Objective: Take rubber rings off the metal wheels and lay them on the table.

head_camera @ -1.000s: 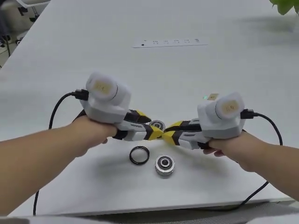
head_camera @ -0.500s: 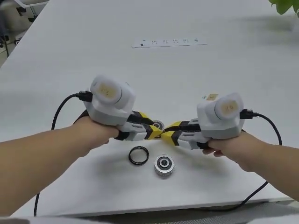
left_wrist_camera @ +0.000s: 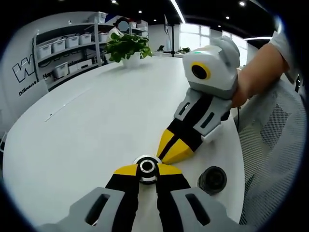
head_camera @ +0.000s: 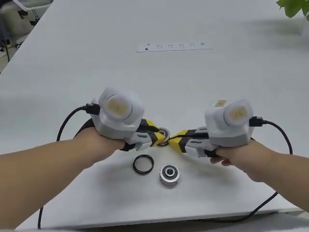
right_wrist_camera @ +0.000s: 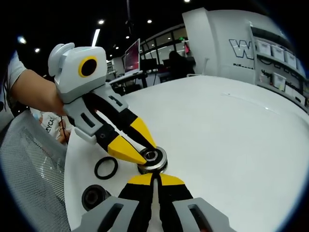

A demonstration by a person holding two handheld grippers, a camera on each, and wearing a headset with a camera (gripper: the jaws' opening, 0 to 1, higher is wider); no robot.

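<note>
I find the left gripper (left_wrist_camera: 145, 171) clamped on a metal wheel (left_wrist_camera: 147, 166) over the near side of the table (head_camera: 96, 72). The right gripper (right_wrist_camera: 154, 180) meets it from 3 o'clock, jaws drawn together at the wheel's rim — whether they pinch its rubber I cannot tell. A loose rubber ring (head_camera: 134, 164) lies at 7 o'clock of that wheel and a second wheel (head_camera: 170, 174) at 6 o'clock — both on the table.

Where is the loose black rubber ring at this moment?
In the head view the rubber ring lies flat on the table, just left of the loose metal wheel, below the jaws of the left gripper.
</note>
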